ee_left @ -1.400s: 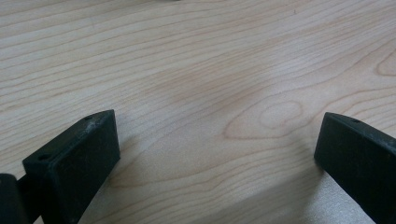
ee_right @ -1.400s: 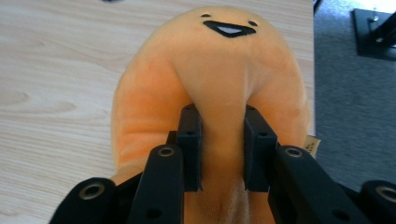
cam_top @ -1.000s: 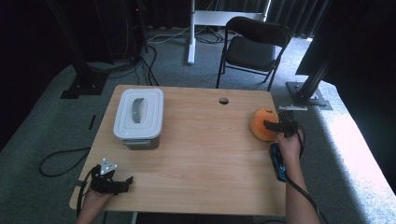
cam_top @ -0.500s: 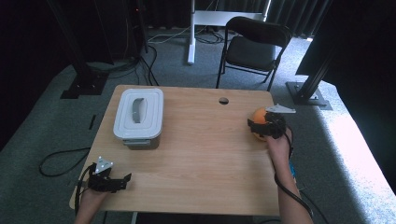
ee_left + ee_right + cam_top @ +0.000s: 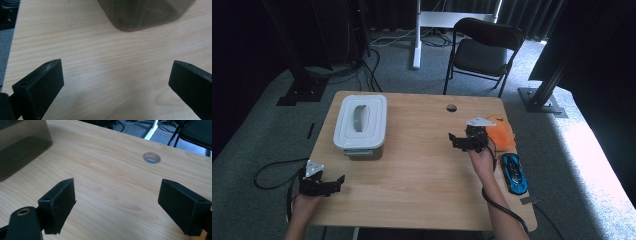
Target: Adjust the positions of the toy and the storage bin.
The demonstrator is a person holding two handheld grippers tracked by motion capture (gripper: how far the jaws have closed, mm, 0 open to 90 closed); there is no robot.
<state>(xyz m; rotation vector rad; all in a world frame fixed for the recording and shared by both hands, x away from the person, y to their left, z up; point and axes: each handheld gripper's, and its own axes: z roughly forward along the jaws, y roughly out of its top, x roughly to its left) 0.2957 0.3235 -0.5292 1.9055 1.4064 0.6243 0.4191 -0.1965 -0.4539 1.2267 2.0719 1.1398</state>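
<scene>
- From the high view we see our right tool (image 5: pixel 460 141) over the desk (image 5: pixel 412 170), just left of the orange soft toy (image 5: pixel 502 134); a blue toy car (image 5: pixel 514 172) lies nearer us.
- Its own view shows its jaws wide apart, just opened, nothing between, facing the cable hole (image 5: pixel 151 157).
- Our left tool (image 5: pixel 329 186) gapes empty too, toward the lidded grey container (image 5: pixel 361 125).
</scene>
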